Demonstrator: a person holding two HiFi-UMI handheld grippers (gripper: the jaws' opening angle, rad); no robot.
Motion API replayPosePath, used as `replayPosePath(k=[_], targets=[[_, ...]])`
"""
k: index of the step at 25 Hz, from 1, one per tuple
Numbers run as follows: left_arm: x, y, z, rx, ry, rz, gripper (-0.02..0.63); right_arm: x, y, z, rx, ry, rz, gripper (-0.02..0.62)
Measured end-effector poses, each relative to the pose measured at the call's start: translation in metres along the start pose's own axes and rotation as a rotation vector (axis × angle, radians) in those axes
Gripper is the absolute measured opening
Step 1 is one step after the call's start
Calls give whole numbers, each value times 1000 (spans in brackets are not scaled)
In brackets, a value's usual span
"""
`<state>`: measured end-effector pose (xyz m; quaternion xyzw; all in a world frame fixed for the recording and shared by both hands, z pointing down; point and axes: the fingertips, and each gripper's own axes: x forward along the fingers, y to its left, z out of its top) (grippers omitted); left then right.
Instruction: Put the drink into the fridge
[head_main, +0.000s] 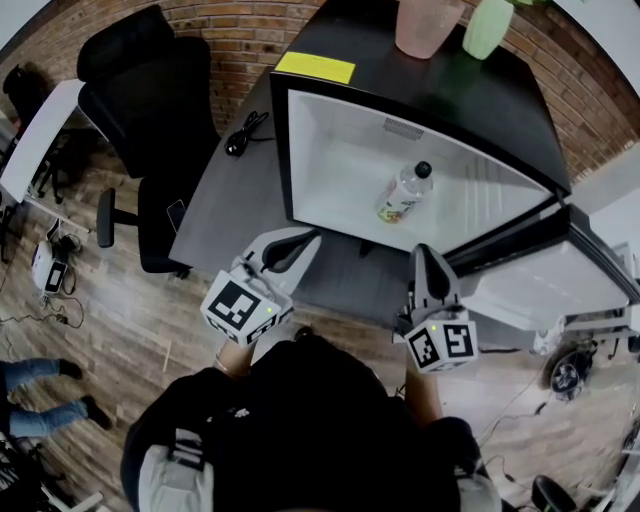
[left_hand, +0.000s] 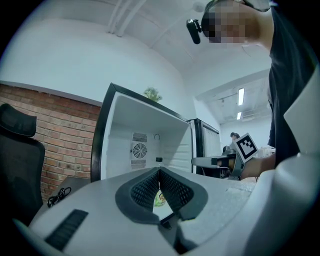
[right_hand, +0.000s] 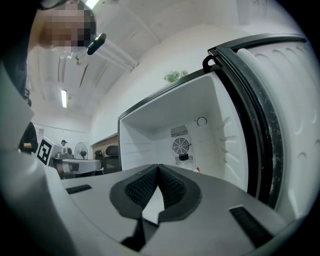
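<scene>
On a dark desk against a brick wall, the left gripper and right gripper hover just before the fridge, fingers clenched on nothing. The drink already stands inside the fridge. Its open door probably needs a steady, gentle push to close.

We noted the fridge had a smooth white plastic liner, semi-gloss, w/ a glossy black frame. Drink bottle looked like clear, shiny plastic w/ a printed label. Table top was dark & matt. Floor looked like wood planks; wall was rough brick. Left gripper shell: matt grey plastic; pads black, ribbed, prob. rubbery.
</scene>
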<state>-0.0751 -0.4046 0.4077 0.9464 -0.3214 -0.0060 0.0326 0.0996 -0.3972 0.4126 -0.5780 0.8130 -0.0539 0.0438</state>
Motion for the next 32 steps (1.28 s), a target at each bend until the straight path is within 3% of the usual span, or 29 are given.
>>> replayPosePath(k=[32], targets=[[7,9,5,22,-24,-25,3,6,5,1,-43,23,2,-3]])
